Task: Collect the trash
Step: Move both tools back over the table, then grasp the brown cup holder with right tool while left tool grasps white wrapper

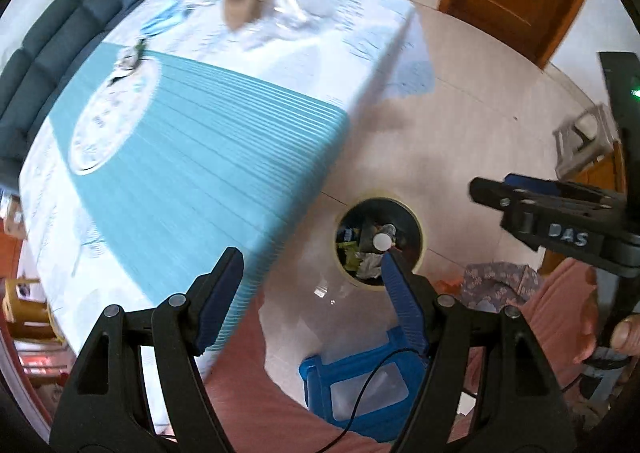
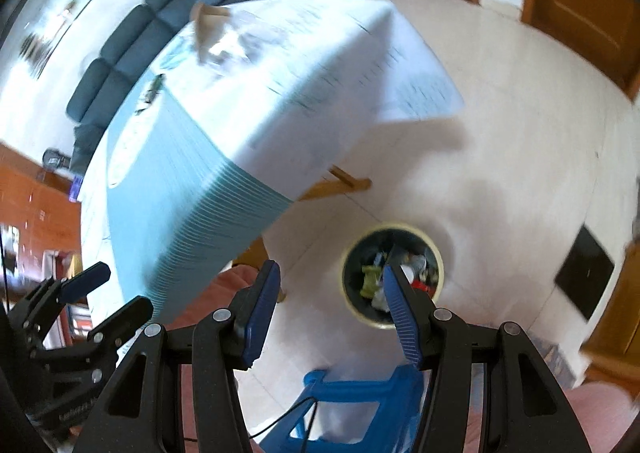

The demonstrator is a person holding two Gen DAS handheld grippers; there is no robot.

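A round trash bin (image 1: 376,195) (image 2: 392,227) with a pale yellow rim stands on the floor beside the table, and several pieces of crumpled trash lie inside it. My left gripper (image 1: 311,257) hangs open high above the bin, with nothing between its blue pads. My right gripper (image 2: 331,269) is open too, above the same bin and holding nothing. Each gripper shows in the other's view: the right one (image 1: 492,189) and the left one (image 2: 120,289). On the far end of the table lie a brown paper cup (image 1: 242,1) (image 2: 208,29) and crumpled clear plastic (image 1: 292,13) (image 2: 232,49).
The table (image 1: 208,157) (image 2: 192,205) wears a teal and white cloth that hangs over its edge. A blue plastic stool (image 1: 360,373) (image 2: 352,385) stands below the grippers, beside the person's pink-clad legs. A dark sofa (image 1: 40,53) lines the far wall. A black mat (image 2: 584,277) lies on the pale floor.
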